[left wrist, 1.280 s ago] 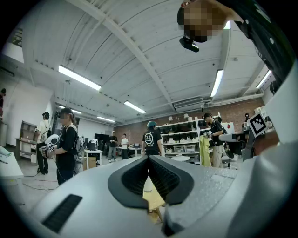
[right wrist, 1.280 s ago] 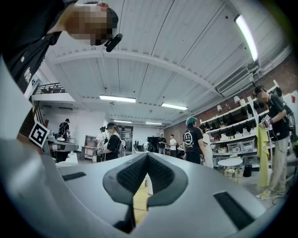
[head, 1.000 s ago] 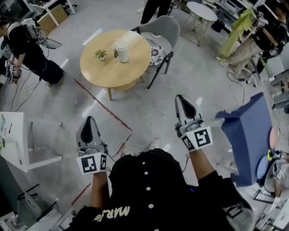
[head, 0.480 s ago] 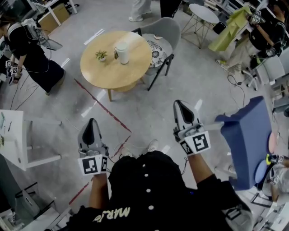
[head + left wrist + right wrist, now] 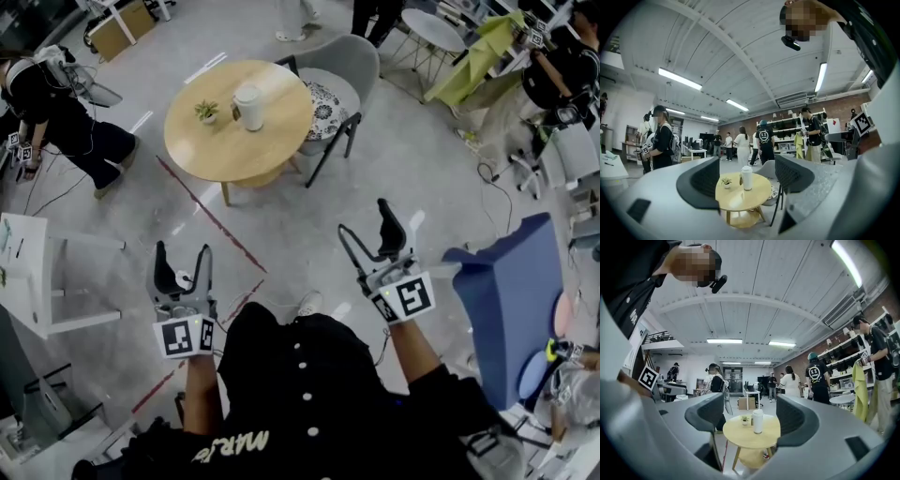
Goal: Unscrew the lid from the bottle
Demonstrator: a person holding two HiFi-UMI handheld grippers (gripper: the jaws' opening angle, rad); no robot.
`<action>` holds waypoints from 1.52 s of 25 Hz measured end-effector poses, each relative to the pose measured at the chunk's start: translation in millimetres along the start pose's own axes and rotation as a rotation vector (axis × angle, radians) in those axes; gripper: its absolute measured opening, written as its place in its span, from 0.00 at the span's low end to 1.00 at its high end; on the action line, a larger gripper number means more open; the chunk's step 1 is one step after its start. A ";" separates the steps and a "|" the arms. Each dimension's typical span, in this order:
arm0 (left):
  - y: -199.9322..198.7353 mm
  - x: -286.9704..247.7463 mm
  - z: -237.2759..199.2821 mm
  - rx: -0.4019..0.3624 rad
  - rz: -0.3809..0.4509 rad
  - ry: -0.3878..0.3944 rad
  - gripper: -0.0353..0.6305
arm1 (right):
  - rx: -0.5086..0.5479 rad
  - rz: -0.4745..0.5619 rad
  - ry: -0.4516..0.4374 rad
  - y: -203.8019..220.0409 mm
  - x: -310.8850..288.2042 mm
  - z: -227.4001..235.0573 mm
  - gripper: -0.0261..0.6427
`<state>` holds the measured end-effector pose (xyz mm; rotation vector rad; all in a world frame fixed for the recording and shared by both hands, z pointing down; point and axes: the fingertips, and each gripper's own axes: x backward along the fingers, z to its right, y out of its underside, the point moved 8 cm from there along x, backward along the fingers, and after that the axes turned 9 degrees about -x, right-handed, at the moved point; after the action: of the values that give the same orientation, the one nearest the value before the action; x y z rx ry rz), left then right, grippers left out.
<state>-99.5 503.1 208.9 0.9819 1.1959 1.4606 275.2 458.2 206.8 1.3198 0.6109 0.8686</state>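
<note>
A white bottle (image 5: 248, 106) with a lid stands upright on a round wooden table (image 5: 230, 145), far ahead of me across the floor. Both grippers are held level in front of my body, well short of the table. My left gripper (image 5: 182, 264) has just been opening and its jaws stand apart with nothing between them. My right gripper (image 5: 366, 232) has likewise just been opening and is empty. In the left gripper view the distant bottle (image 5: 747, 177) shows through the gap of the left gripper (image 5: 749, 180). The right gripper (image 5: 751, 420) frames the bottle (image 5: 758, 421) the same way.
A small potted plant (image 5: 208, 112) stands beside the bottle. A grey chair (image 5: 342, 66) with a patterned cushion is at the table's far right. A blue chair (image 5: 511, 281) is at my right and a white table (image 5: 28, 281) at my left. A person (image 5: 56, 103) stands at far left.
Both grippers' jaws were shut in the earlier frames and now stand open. Both hands have shifted slightly; the left sits lower in the head view.
</note>
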 end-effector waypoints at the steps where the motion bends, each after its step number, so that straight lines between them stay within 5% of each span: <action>1: -0.4 -0.5 4.5 -0.006 -0.003 -0.007 0.58 | -0.001 -0.005 -0.003 1.3 1.3 4.7 0.55; 12: 9.6 -40.4 11.6 -0.021 -0.017 0.021 0.58 | -0.004 -0.010 0.015 4.8 -30.1 41.5 0.55; 38: 35.5 -196.7 -131.8 -0.023 0.073 0.138 0.58 | 0.071 0.027 0.061 -4.2 -234.4 40.0 0.55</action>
<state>-192.9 282.8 217.0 0.9291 1.2504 1.6181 177.2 242.2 188.4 1.3719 0.6777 0.9189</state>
